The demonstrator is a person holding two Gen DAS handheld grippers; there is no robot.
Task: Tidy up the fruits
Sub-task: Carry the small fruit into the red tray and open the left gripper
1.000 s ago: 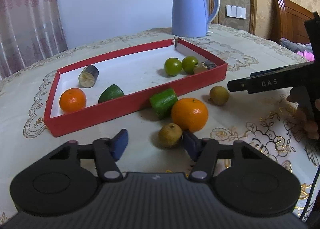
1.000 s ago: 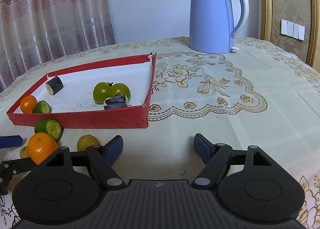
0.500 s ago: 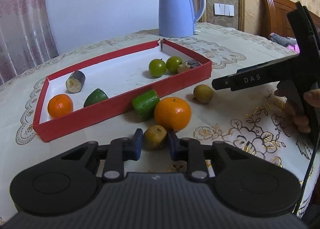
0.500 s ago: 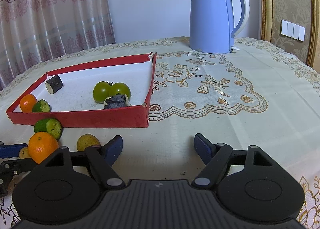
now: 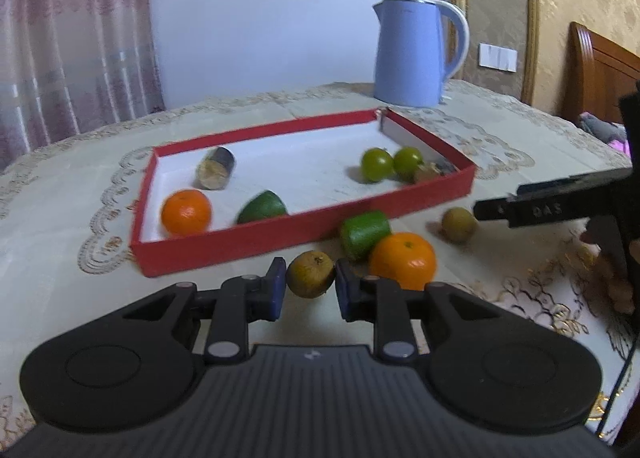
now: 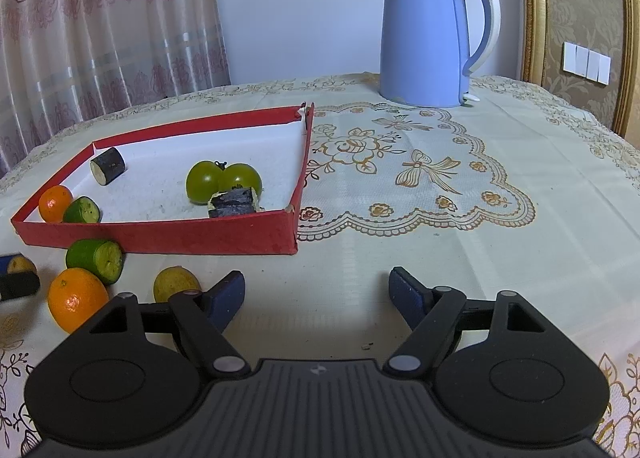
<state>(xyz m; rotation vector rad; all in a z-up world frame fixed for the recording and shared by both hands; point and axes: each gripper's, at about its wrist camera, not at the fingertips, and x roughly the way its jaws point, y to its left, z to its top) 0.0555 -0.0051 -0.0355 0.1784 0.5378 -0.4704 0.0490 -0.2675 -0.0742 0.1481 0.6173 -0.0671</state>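
My left gripper (image 5: 310, 286) is shut on a small brownish-yellow fruit (image 5: 311, 274), held just above the cloth in front of the red tray (image 5: 280, 236). On the cloth beside it lie an orange (image 5: 402, 260), a green cut piece (image 5: 364, 234) and a second brownish fruit (image 5: 459, 224). The tray holds an orange (image 5: 186, 211), a green wedge (image 5: 262, 208), a dark cut cylinder (image 5: 216, 174), two green tomatoes (image 5: 376, 164) and a dark chunk (image 6: 232, 202). My right gripper (image 6: 316, 294) stands open over bare cloth, with the second brownish fruit (image 6: 176, 284) just left of its left finger.
A blue kettle (image 6: 428, 34) stands at the back of the table, behind the tray's far corner. The embroidered tablecloth (image 6: 420, 178) covers the table to the right of the tray. A wooden headboard (image 5: 600, 74) and a hand on the right gripper show at the right edge.
My left gripper closed on the small brownish fruit and lifted it off the cloth, shifting left along the tray's front wall. The right gripper stayed still and open.
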